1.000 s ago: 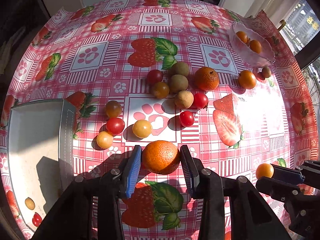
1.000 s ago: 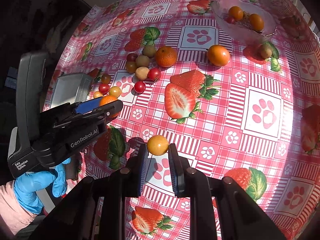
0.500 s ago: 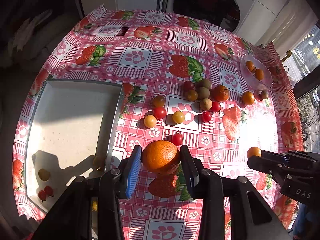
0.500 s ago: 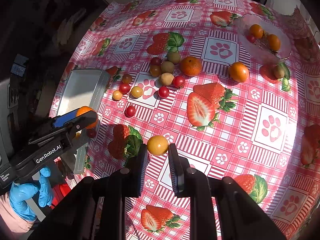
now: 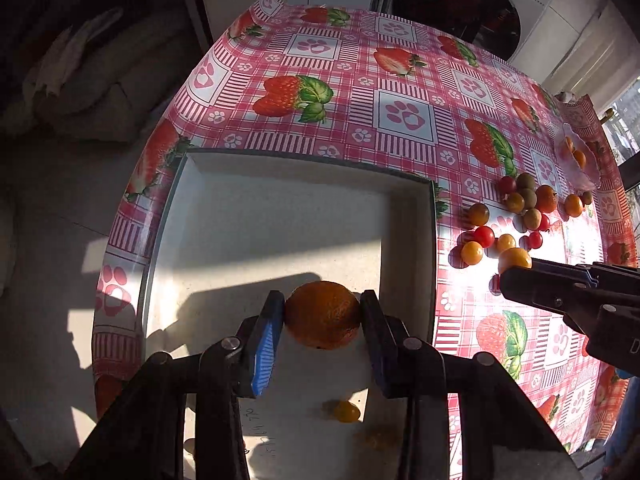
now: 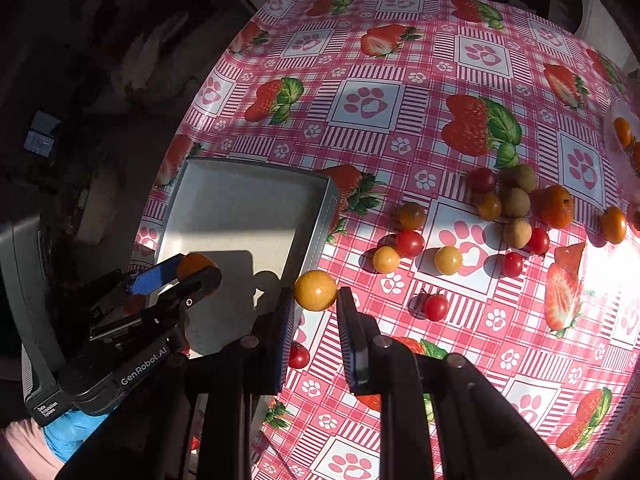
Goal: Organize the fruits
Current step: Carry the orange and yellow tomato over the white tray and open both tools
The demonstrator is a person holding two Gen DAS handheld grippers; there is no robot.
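Left gripper [image 5: 322, 320] clamped on a dimpled, matte mandarin [image 5: 322, 315], one pad blue and ribbed, the other black; suspended over the pale, speckled floor of a shallow rectangular grey tray [image 5: 412, 184]. Below the mandarin, at 6 o'clock inside the tray, a small glossy yellow cherry tomato [image 5: 346, 411] lying on the floor.

Right gripper [image 6: 315, 300] pinching a smooth, round yellow-orange cherry tomato [image 6: 315, 290] between flat dark pads, poised just above the tray's right-hand wall, at the border of tray and glossy oilcloth [image 6: 360, 104]. Cloth printed in pink gingham with strawberries and paw prints, shiny in hard sunlight.

At 3 o'clock from the tray, a loose scatter of fruit on the cloth: shiny red cherry tomatoes [image 6: 409, 243], yellow ones [image 6: 448, 260], a darker brownish one [image 6: 411, 215], three dull tan-green spheres [image 6: 516, 202] that look like longans, and a second pitted mandarin [image 6: 556, 205]. One red tomato with a green calyx [image 6: 436, 306] apart, nearer the right gripper; another red one [image 6: 298, 356] just beside the tray wall, partly hidden by a finger.

At the far 2 o'clock edge, a clear glass bowl [image 5: 588, 172] holding orange fruit. A blue-gloved hand [image 6: 72, 436] on the left gripper's handle at 8 o'clock in the right wrist view.
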